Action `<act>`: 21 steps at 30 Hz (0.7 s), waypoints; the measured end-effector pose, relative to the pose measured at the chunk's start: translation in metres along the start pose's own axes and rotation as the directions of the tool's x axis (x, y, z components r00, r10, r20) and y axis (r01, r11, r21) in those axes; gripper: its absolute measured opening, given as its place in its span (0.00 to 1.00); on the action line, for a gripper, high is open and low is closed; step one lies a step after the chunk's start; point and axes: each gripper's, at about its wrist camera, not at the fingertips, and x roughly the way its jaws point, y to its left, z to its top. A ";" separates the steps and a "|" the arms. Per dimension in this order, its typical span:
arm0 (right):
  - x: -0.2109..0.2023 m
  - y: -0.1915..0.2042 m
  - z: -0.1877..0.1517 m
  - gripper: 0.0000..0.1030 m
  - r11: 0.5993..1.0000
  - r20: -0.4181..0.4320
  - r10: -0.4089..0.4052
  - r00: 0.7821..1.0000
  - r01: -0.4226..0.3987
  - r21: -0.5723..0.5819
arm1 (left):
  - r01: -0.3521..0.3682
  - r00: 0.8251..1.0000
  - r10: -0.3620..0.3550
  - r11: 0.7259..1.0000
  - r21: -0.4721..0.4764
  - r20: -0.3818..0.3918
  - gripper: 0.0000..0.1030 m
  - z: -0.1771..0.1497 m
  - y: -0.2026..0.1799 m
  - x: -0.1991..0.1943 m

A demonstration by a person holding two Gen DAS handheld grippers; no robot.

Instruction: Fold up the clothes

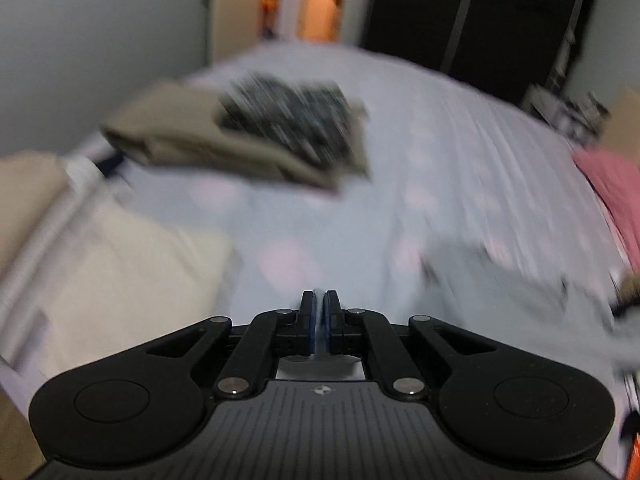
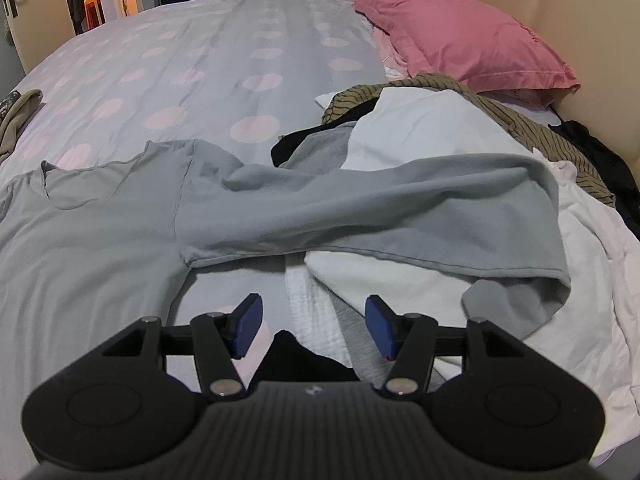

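Observation:
In the right wrist view a grey T-shirt (image 2: pixel 100 240) lies on the bed, neck hole facing away. Its far side (image 2: pixel 380 208) is twisted and draped over a pile of clothes. My right gripper (image 2: pixel 314 328) hovers just in front of the shirt's hem with its jaws open, over white and grey cloth, gripping nothing. The left wrist view is motion-blurred. There my left gripper (image 1: pixel 320 320) is shut with nothing visibly held, above the bedsheet. A folded stack (image 1: pixel 240 132), khaki with a dark patterned piece on top, lies farther ahead on the left.
The pile on the right holds a white garment (image 2: pixel 432 128), a striped olive one (image 2: pixel 520 120) and black pieces (image 2: pixel 304 140). A pink pillow (image 2: pixel 460 36) lies at the headboard. The dotted bedsheet (image 2: pixel 200 60) stretches back to a doorway. Cream fabric (image 1: pixel 120 272) lies at the left.

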 end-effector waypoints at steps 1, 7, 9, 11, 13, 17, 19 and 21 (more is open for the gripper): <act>0.000 0.001 0.000 0.59 1.000 -0.002 -0.002 1.000 0.002 -0.003 | -0.029 0.999 0.029 1.000 -0.009 0.027 0.02 0.012 0.008 -0.005; 0.006 0.000 -0.002 0.59 1.000 -0.020 -0.022 1.000 0.022 -0.002 | -0.180 0.980 0.187 0.980 -0.085 0.073 0.02 0.066 0.049 -0.005; 0.009 -0.002 -0.003 0.59 1.000 -0.029 -0.031 0.999 0.031 0.000 | -0.224 0.971 0.229 0.971 -0.085 0.064 0.02 0.070 0.065 0.005; 0.013 -0.003 -0.003 0.59 0.999 -0.039 -0.041 0.998 0.041 0.001 | -0.261 0.963 0.265 0.962 -0.078 0.045 0.02 0.069 0.080 0.019; 0.018 -0.003 -0.004 0.59 0.999 -0.051 -0.049 0.997 0.049 -0.002 | -0.294 0.955 0.295 0.953 -0.077 0.006 0.02 0.061 0.091 0.036; 0.025 -0.003 -0.002 0.59 0.998 -0.066 -0.062 0.996 0.062 -0.006 | -0.345 0.936 0.337 0.936 -0.072 -0.104 0.02 0.033 0.110 0.072; 0.027 -0.004 -0.001 0.59 0.998 -0.069 -0.067 0.995 0.067 -0.008 | -0.366 0.920 0.354 0.930 -0.042 -0.169 0.03 0.018 0.113 0.087; 0.029 -0.004 0.001 0.59 0.997 -0.071 -0.072 0.995 0.072 -0.010 | -0.382 0.904 0.371 0.924 -0.011 -0.211 0.06 0.009 0.114 0.094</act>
